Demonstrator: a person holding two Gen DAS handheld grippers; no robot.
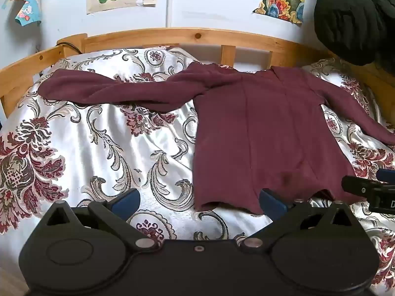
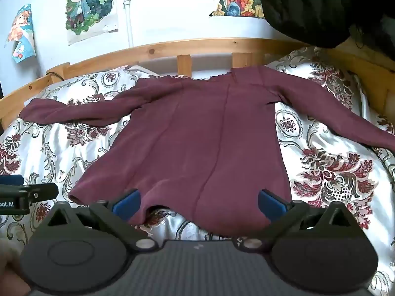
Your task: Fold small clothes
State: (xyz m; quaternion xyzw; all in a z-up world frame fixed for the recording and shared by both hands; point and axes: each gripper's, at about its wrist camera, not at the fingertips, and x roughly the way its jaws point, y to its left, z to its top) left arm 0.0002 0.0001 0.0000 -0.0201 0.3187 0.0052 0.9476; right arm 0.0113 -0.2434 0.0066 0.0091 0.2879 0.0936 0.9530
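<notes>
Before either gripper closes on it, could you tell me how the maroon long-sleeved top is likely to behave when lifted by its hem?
The maroon top lies limp and creased, so it will probably drape and sag, not hold shape. Its long sleeves spread wide and would likely trail. The bedspread looks satiny, so the top may slide when pushed.

A white satin bedspread with maroon floral scrolls (image 1: 98, 128) covers a pine wooden bed frame (image 1: 172, 35); cartoon posters (image 2: 91, 7) hang on the pale wall (image 1: 209, 0) behind, beside a dark bulky bundle (image 1: 355, 19).
</notes>
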